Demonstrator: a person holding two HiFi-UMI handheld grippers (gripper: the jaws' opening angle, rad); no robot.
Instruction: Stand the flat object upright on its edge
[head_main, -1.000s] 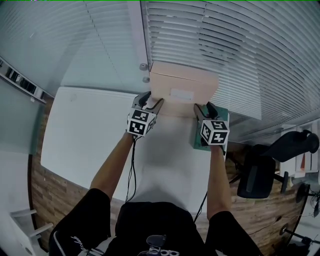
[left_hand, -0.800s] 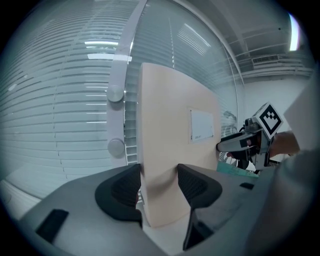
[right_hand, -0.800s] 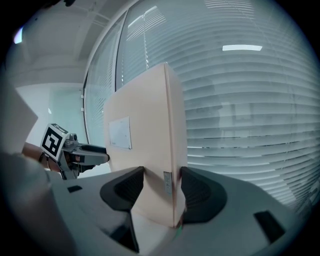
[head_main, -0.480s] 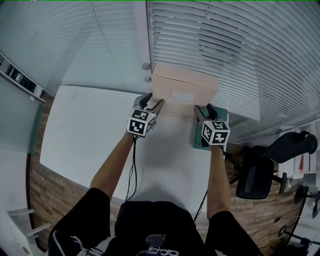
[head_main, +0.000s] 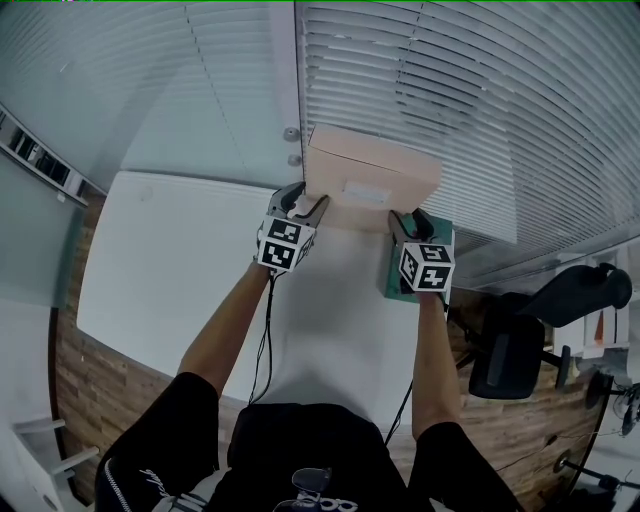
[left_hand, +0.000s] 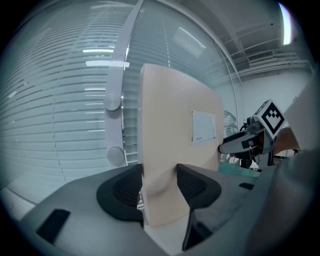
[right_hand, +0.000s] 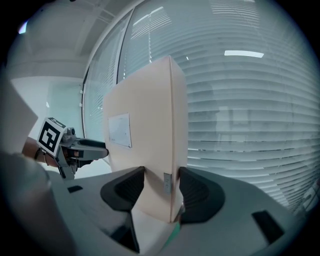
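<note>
Cardboard box (head_main: 372, 178) stands upright on its edge at the frame's upper centre, on the white surface (head_main: 180, 260). Left tool (head_main: 300, 206) and right tool (head_main: 411, 221) each clamp a lower corner.

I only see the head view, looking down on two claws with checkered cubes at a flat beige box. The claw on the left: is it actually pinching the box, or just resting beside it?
Observer: Pinching. The left gripper view shows the left gripper with a pad pressed on each face of the beige box, at its side edge.
Operator: And the claw on the other side?
Observer: It grips too. In the right gripper view the right gripper clamps the opposite edge, and a small grey tab on the box's corner sits between its pads.
</note>
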